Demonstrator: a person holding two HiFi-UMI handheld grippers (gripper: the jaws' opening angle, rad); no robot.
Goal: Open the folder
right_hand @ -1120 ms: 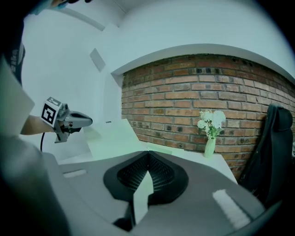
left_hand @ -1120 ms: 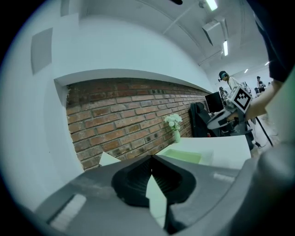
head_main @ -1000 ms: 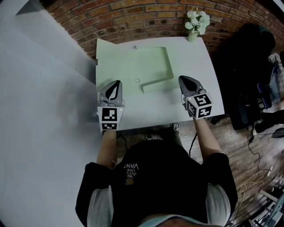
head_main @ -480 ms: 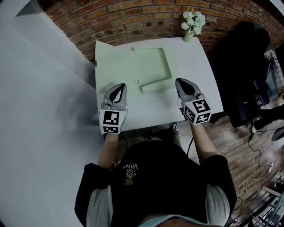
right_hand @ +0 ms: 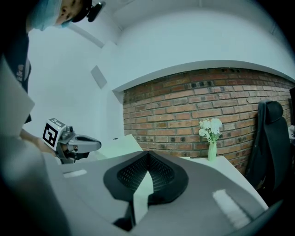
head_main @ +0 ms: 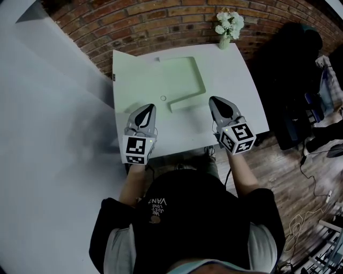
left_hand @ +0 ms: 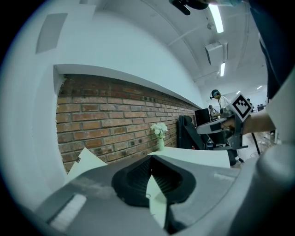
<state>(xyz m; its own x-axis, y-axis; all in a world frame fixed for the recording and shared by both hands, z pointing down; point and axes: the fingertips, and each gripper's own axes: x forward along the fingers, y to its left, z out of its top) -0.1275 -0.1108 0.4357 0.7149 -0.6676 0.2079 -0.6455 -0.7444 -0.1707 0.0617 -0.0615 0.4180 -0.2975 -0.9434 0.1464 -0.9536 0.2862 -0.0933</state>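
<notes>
An office-like workroom or lab is shown: a white table (head_main: 244, 80) is set against a bare brick wall (head_main: 161, 16), with a vase of white flowers (head_main: 228, 24) at its far right corner. To the right, a wooden floor (head_main: 278, 160) strewn with loose cables (head_main: 310, 216) is seen, along with a black office chair (right_hand: 272, 138). Farther off, ceiling strip lights (left_hand: 215, 18) and a monitor (left_hand: 202, 117) can be made out.

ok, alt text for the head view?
A person holds the left gripper and right gripper, both shut, over the near edge of a white table. A green folder lies on it, a flower vase at the far edge.
</notes>
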